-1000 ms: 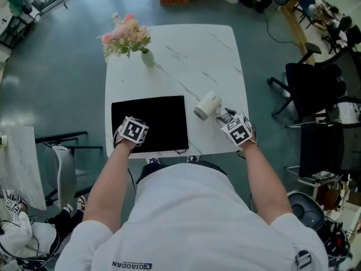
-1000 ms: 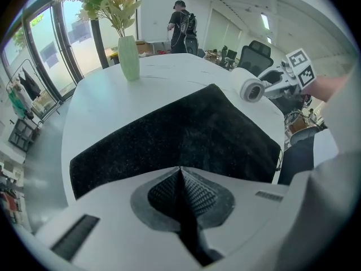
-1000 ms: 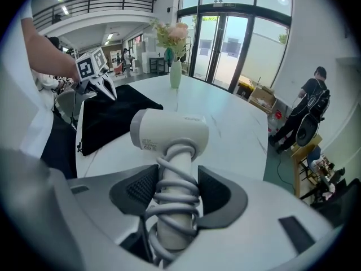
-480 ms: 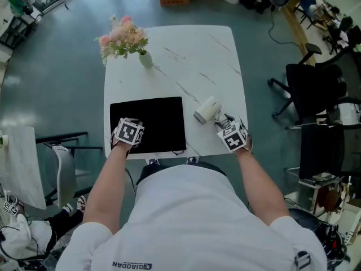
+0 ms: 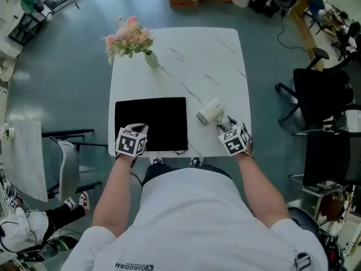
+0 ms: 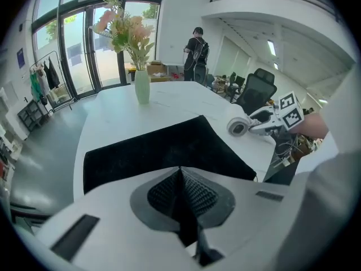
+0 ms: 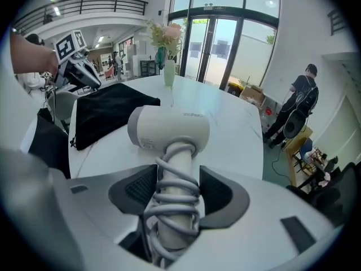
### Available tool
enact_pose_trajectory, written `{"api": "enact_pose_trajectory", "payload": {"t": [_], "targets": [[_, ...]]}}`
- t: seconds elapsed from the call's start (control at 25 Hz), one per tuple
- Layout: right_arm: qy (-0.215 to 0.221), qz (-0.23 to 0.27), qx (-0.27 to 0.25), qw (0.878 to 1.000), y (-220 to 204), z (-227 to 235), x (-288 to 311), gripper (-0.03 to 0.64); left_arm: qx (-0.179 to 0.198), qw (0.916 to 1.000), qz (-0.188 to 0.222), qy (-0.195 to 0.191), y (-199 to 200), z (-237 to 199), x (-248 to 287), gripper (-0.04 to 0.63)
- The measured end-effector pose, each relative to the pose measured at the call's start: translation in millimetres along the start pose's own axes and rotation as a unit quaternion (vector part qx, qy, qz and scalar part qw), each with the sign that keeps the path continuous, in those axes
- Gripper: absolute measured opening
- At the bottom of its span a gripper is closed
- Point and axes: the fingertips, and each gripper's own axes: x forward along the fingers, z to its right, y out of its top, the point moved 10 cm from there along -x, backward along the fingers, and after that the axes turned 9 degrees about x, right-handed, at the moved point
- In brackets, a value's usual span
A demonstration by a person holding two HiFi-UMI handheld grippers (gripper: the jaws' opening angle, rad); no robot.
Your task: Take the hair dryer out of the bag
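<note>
The white hair dryer [image 5: 210, 110] lies on the white marble table [image 5: 186, 55], to the right of the flat black bag [image 5: 151, 123]. My right gripper [image 5: 224, 124] is shut on its handle, which has the grey cord wound around it [image 7: 174, 199]; the dryer's head [image 7: 169, 130] sticks out beyond the pads. My left gripper [image 5: 137, 130] hovers over the bag's near left part, shut with nothing seen between its pads [image 6: 194, 192]. In the left gripper view the bag [image 6: 152, 151] spreads flat ahead, with the dryer [image 6: 238, 126] beyond it at right.
A small vase of pink flowers [image 5: 148, 56] stands at the table's far left corner. Black office chairs [image 5: 316, 95] are to the right of the table and a pale chair [image 5: 67, 162] to the left. A person [image 6: 197, 49] stands far off.
My left gripper has lifted up from the bag's near edge, still shut. The bag stays flat. The right gripper and the dryer have hardly moved.
</note>
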Motion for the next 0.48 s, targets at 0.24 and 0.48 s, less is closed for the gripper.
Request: {"api": "enact_pose_trajectory", "payload": {"t": [0.24,0.48], "targets": [[0.007,0.014,-0.029,0.999,-2.7,-2.1,-6.8,0.25,-0.018,0.9992,0.033,0.009,-4.2,27.5,-17.0,0.019],[-0.024,0.024,-0.078,0.996,-2.6,-14.2,-27.6,0.256,-0.028,0.9982,0.053,0.005,-11.9,44.1,-35.0,0.019]]}}
